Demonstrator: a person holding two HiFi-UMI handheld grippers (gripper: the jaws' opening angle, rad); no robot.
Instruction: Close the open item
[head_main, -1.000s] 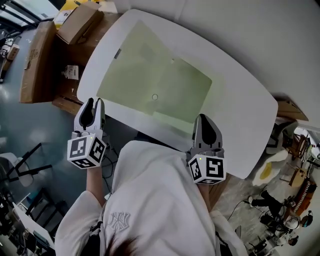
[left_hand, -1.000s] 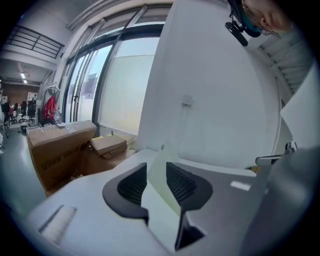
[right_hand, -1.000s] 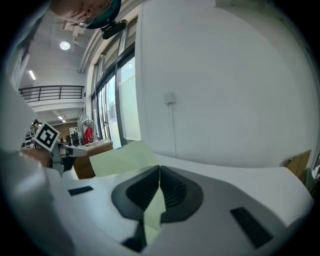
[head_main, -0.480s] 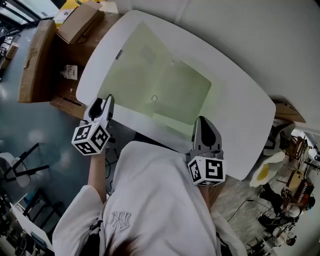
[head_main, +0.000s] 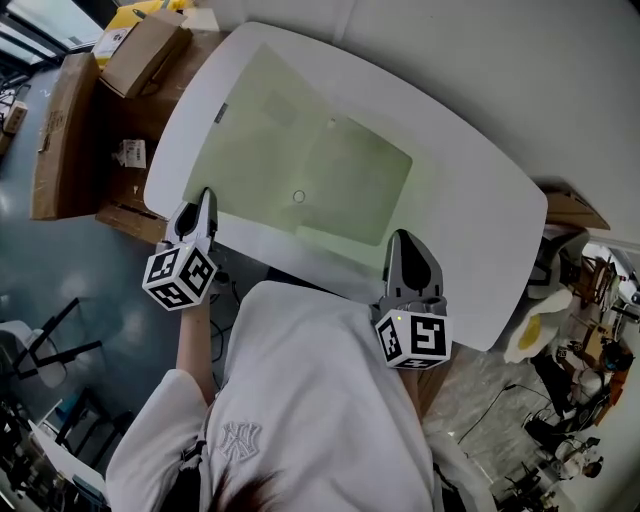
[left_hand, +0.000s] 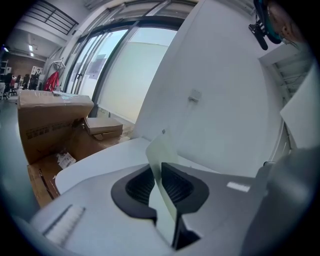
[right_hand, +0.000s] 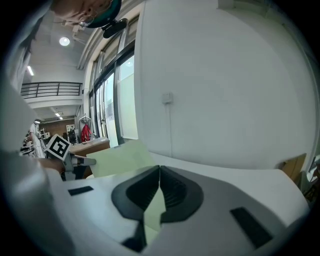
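My left gripper (left_hand: 159, 176) has just been closing and now pinches the near left edge of the pale green folder (head_main: 320, 150), with the thin sheet caught between its pads. My right gripper (right_hand: 159, 172) is clamped on the near right edge. The folder lies spread open on the white counter (head_main: 480, 215). I judge it light, floppy and slick, likely to bow when lifted, so edge holds near the corners suit it. I can't place the fold line for certain, and the small round mark (head_main: 298, 197) is too tiny to identify
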